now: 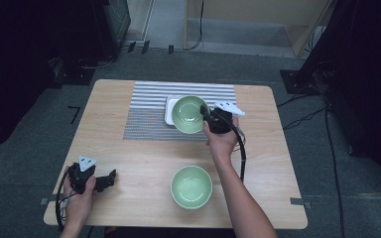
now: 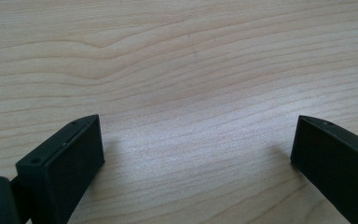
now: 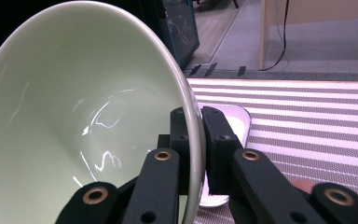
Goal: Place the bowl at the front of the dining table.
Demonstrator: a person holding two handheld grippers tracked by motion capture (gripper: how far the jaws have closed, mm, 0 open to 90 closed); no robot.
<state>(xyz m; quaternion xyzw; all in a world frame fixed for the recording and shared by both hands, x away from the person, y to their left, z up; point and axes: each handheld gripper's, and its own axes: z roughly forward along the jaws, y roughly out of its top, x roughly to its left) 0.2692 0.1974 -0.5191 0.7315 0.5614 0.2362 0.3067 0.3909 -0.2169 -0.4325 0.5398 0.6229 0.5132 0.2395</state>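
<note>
A pale green bowl (image 1: 189, 114) is held above a white rectangular plate (image 1: 170, 110) on the striped mat (image 1: 144, 116). My right gripper (image 1: 207, 115) is shut on the bowl's right rim; in the right gripper view the rim (image 3: 193, 126) runs between the two jaws, with the bowl (image 3: 74, 121) tilted and the plate (image 3: 240, 122) behind it. A second green bowl (image 1: 191, 186) stands upright near the table's front edge. My left gripper (image 1: 112, 177) rests at the front left of the table, open, its fingers (image 2: 60, 163) wide apart over bare wood.
The wooden table (image 1: 129, 158) has rounded corners and a drop to grey carpet on all sides. Dark equipment and cables stand beyond the far edge. My right gripper's cable (image 1: 241, 153) trails along the forearm.
</note>
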